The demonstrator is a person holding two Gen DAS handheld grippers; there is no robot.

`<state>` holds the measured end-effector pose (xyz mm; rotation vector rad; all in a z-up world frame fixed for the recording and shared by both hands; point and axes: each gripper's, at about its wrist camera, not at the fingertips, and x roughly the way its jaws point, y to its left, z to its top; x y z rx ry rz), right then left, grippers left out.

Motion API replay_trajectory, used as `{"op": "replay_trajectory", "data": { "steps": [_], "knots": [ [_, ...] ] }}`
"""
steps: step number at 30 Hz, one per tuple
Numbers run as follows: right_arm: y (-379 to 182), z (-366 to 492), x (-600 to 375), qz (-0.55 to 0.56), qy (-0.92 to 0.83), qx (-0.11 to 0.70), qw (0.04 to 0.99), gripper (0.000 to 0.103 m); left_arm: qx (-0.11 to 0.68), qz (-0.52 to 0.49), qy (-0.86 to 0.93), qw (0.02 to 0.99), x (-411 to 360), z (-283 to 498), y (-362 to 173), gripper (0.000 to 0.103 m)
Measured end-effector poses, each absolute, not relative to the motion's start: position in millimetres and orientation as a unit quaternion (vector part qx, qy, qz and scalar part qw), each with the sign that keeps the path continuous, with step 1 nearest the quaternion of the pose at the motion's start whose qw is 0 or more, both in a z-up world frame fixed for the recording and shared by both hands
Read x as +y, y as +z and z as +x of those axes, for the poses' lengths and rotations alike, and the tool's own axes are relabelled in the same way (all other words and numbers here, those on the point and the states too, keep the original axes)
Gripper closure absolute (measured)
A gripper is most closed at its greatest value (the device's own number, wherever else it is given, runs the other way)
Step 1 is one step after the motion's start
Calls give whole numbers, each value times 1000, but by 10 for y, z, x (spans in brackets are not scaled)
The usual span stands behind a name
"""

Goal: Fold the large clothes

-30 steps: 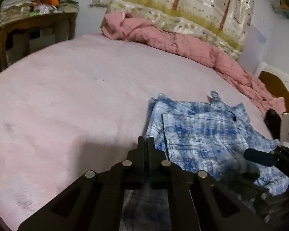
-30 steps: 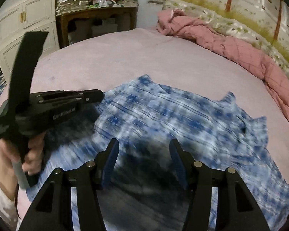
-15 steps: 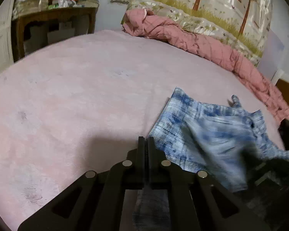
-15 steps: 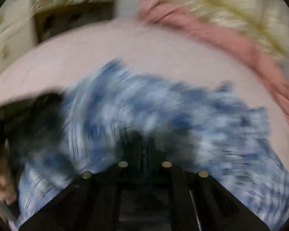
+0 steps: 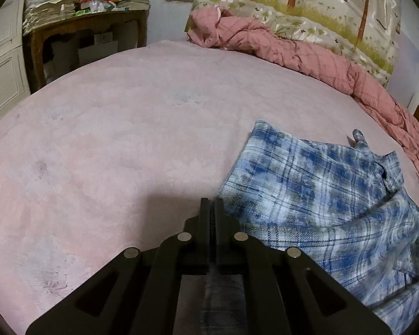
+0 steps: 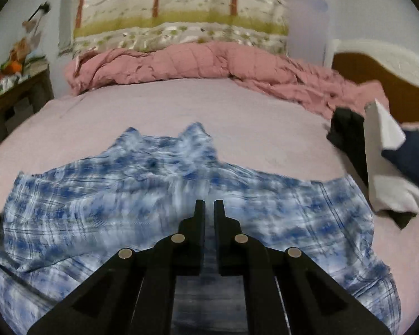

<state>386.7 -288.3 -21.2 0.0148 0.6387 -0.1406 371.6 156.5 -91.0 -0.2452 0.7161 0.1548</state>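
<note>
A blue and white checked shirt [image 6: 159,195] is spread out on the pink bed. It is partly folded and a bit wrinkled. Its collar points are seen at the far edge. The near edge of the shirt [image 5: 321,203] is lifted up.

A bed [image 5: 120,128] covered with a pale pink plush spread is seen in both wrist views, and on it a blue and white plaid shirt [image 5: 315,195] is laid, rumpled and partly folded, near the front edge. Along the far side of the bed a crumpled pink checked quilt [image 5: 293,53] is heaped against a satin pillow printed with trees [image 5: 321,8], and its end is trailed down the right side towards the headboard. In the right wrist view a small pile of dark, white and navy clothes [image 6: 388,164] is seen lying on the spread just to the right of the shirt
</note>
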Motion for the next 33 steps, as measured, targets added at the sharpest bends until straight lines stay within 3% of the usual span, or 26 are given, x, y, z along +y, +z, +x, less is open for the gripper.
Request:
{"op": "replay_trajectory", "data": {
  "steps": [2, 3, 4, 6, 10, 14, 15, 16, 22, 27, 29, 31, 32, 33],
  "knots": [
    [-223, 3871, -3096, 38, -47, 323, 944, 93, 342, -125, 66, 929, 1579, 3700, -889, 99],
    [-235, 3895, -3129, 50, -27, 330, 942, 78, 336, -128, 57, 931, 1583, 3686, -872, 93],
    [-252, 3910, -3137, 64, -5, 340, 938, 48, 332, -128, 51, 933, 1576, 3679, -856, 80],
    [-315, 4000, -3176, 89, 27, 354, 931, 26, 323, -118, 46, 938, 1539, 3660, -827, 63],
    [-525, 4271, -3196, 82, -11, 395, 915, 26, 310, -94, 41, 945, 1435, 3636, -788, 47],
    [-741, 4492, -3301, 116, -22, 431, 895, 29, 317, -87, 47, 943, 1417, 3672, -803, 47],
    [-780, 4527, -3301, 113, -17, 438, 892, 53, 319, -88, 48, 942, 1420, 3683, -810, 47],
    [-773, 4508, -3290, 102, -11, 433, 896, 102, 321, -89, 51, 941, 1428, 3692, -817, 47],
    [-348, 3891, -3396, 32, -40, 332, 942, 102, 323, -96, 62, 940, 1462, 3688, -836, 47],
    [-335, 3660, -3638, 50, -20, 358, 932, 102, 302, -76, 64, 948, 1405, 3627, -745, 47],
    [-380, 3742, -3657, 49, 0, 364, 930, 102, 273, -51, 61, 959, 1333, 3598, -560, 41],
    [-399, 3856, -3637, 62, 21, 376, 924, 92, 255, -30, 68, 964, 1259, 3632, -366, 19],
    [-419, 3923, -3639, 82, 35, 380, 921, 74, 253, -23, 71, 965, 1232, 3676, -295, 17],
    [-440, 3986, -3640, 102, 47, 382, 917, 48, 261, -18, 67, 963, 1209, 3764, -239, 14]
  ]
}}
